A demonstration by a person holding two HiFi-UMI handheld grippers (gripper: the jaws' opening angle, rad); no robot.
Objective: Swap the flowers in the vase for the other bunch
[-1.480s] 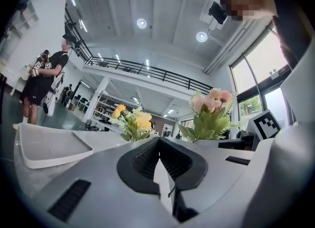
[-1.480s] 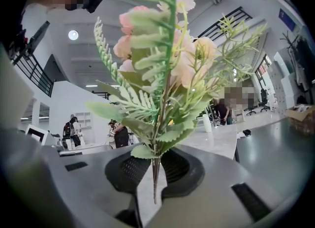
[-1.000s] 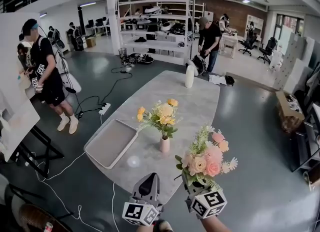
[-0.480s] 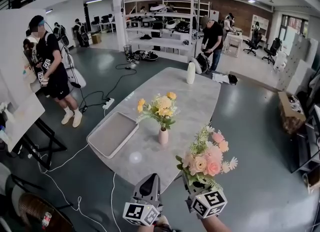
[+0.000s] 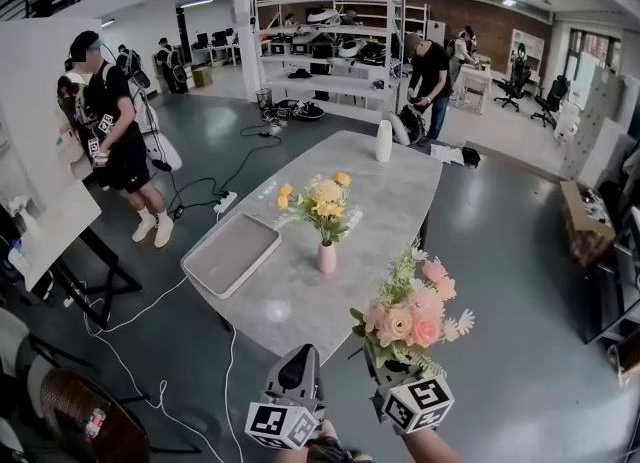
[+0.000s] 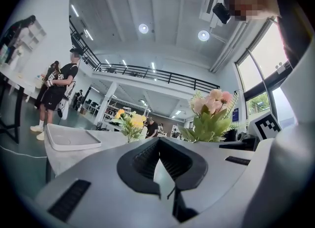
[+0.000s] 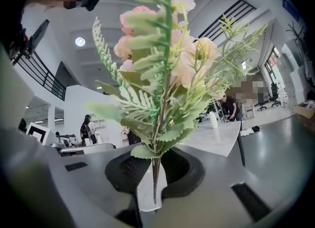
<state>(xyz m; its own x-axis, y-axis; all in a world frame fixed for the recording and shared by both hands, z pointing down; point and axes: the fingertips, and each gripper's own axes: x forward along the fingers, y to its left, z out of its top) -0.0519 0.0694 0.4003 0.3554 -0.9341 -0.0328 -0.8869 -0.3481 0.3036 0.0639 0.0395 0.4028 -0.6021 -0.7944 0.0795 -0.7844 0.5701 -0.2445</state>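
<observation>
A yellow bunch (image 5: 320, 203) stands in a small pink vase (image 5: 327, 257) in the middle of the marble table (image 5: 395, 201). My right gripper (image 5: 386, 365) is shut on the stems of a pink bunch (image 5: 410, 316), held upright off the table's near end. In the right gripper view the stems (image 7: 154, 175) sit pinched between the pads, under the pink flowers (image 7: 165, 59). Beside it my left gripper (image 5: 299, 359) is shut and empty. The left gripper view shows its jaws (image 6: 158, 146) closed, with the yellow bunch (image 6: 129, 122) and pink bunch (image 6: 211, 114) beyond.
A grey tray (image 5: 230, 251) lies on the table's left side, and a tall white bottle (image 5: 384, 141) stands at its far end. A person (image 5: 115, 141) is by a white table (image 5: 45, 226) at left. Cables (image 5: 205, 201) trail on the floor. Shelves (image 5: 330, 61) and another person (image 5: 432, 76) are behind.
The table with the vase has drawn farther away in the head view. Both grippers keep their place in the view, the right one still holding the pink bunch.
</observation>
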